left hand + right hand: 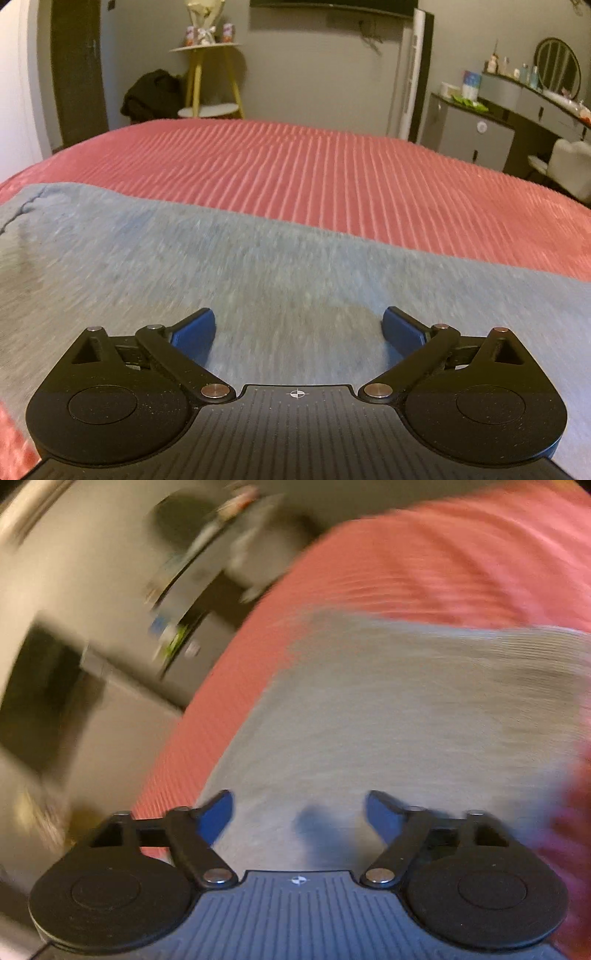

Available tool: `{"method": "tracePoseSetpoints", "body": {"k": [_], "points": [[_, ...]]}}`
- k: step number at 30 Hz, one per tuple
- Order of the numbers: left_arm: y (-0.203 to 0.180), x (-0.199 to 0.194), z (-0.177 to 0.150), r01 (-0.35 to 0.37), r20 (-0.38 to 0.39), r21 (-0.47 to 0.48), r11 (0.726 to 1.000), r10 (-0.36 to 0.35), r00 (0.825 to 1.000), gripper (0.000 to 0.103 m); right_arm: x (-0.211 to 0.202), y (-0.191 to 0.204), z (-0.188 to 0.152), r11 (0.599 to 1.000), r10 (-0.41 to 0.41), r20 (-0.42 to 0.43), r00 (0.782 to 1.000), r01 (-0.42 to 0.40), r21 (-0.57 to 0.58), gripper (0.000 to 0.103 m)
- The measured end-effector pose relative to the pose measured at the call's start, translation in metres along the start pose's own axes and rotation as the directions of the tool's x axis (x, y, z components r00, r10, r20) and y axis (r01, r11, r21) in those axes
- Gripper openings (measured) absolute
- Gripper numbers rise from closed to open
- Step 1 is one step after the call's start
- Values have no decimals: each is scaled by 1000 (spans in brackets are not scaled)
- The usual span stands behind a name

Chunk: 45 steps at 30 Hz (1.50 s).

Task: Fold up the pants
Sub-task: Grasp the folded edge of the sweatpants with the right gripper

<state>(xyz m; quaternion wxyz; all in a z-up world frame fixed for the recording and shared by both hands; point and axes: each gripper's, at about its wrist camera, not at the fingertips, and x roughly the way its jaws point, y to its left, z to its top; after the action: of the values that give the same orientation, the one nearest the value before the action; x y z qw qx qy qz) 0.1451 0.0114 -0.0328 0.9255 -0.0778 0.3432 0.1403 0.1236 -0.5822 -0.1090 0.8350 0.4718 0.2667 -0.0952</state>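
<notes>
We see a big bed [332,166] with a red ribbed cover, and the grey pants [258,258] lie flat on the near part of it. In the left view the pants stretch sideways, from the left edge to the right edge, so their long way seems to run across in front of us. They are right under and just ahead of both tools.

Our left hand-held gripper [298,328] has its blue fingers spread wide, with nothing between them but the cloth below. We cannot tell if the tips touch the cloth. Our right hand-held gripper [299,812] has its fingers apart too, and it pinches nothing. Its view is tilted and smeary (so we cannot read small things there). It looks over an end of the pants [406,709], where the grey cloth stops and the red cover shows past it.

We think both tools are about as near, and nothing on the bed blocks the way.

Past the bed stand a dresser [476,129] and a little yellow-legged stand [210,74], well apart from the pants.
</notes>
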Motion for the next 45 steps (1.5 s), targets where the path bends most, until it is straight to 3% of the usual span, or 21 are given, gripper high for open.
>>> {"method": "tracePoseSetpoints", "body": {"k": [4,6,8,9,14,22,27,33,39,42,45], "points": [[-2,-20,-9,37,-54,-45,998,-39,998,101,-45,-62,13,984,-10,41,999,2,176,48],[-4,-30,-14,53,-70,-75,996,-59,996,101,-62,-84,10,974,6,64,998,-20,228,48],[-7,-37,-19,66,-84,-89,994,-74,994,101,-75,-101,10,967,-6,89,996,-17,254,48],[-10,-40,-22,65,-93,-86,994,-73,993,101,-81,-108,9,966,-38,94,995,12,257,42],[-23,-40,-36,51,-145,-23,998,-54,988,101,-82,-127,15,961,-1,97,995,-26,277,31],[-27,-34,-41,31,-141,2,1000,-31,990,103,-71,-119,34,972,33,98,995,-54,227,31],[-30,-33,-44,17,-124,3,1000,-16,992,103,-69,-106,36,993,-8,91,996,-3,116,22],[-31,-33,-46,15,-98,7,1000,-15,995,103,-65,-107,32,998,-27,99,995,21,59,22],[-29,-34,-46,25,-85,7,1000,-24,996,103,-60,-85,24,985,-103,117,988,118,-128,25],[-29,-35,-45,29,-87,23,999,-27,996,103,-59,-77,27,981,-107,98,989,121,-151,35],[-28,-37,-43,37,-100,25,999,-34,994,103,-61,-75,32,985,-123,89,988,133,-113,32]]}}
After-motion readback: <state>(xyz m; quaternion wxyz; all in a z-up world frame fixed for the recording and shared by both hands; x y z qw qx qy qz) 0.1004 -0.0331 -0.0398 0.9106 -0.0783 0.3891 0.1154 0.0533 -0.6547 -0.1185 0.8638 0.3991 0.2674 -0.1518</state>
